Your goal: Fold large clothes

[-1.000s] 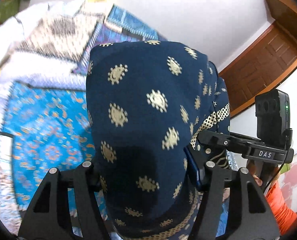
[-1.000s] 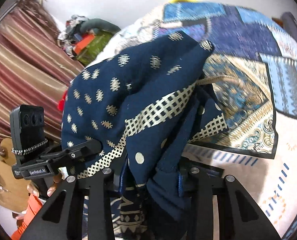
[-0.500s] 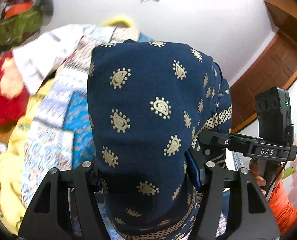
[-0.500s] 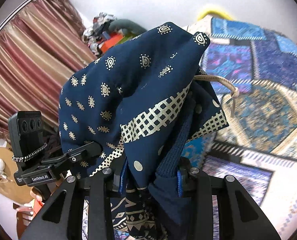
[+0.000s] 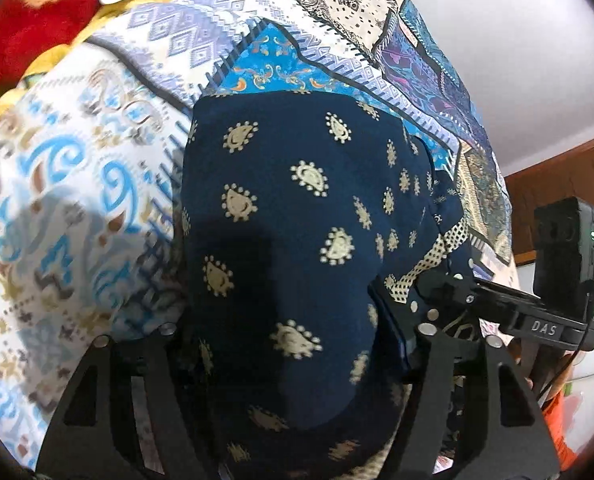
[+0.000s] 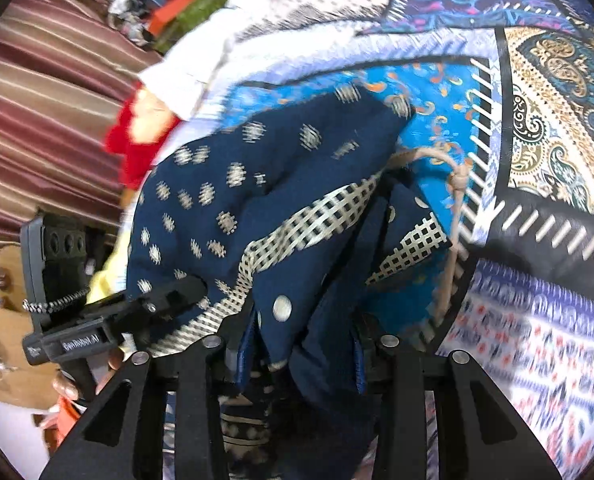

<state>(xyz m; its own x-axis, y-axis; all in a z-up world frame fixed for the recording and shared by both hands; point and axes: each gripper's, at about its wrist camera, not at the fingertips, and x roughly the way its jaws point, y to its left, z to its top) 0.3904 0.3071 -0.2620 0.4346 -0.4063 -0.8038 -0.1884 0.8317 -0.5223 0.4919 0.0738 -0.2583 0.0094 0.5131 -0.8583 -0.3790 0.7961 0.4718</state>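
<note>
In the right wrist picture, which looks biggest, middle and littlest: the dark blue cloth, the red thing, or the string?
As they look:
1. Navy patterned garment, though closest to the camera.
2. Red object.
3. Beige drawstring.

Your left black two-finger gripper (image 5: 293,344) is clamped on a thick bunch of navy gold-print fabric (image 5: 297,216), its jaws held fairly wide by the cloth between them. Your right black two-finger gripper (image 6: 301,344) grips the same fabric (image 6: 257,184), jaws pinched closer together. Both sit side by side, near each other; your fingers (image 6: 67,388) wrap the left handle.
</note>
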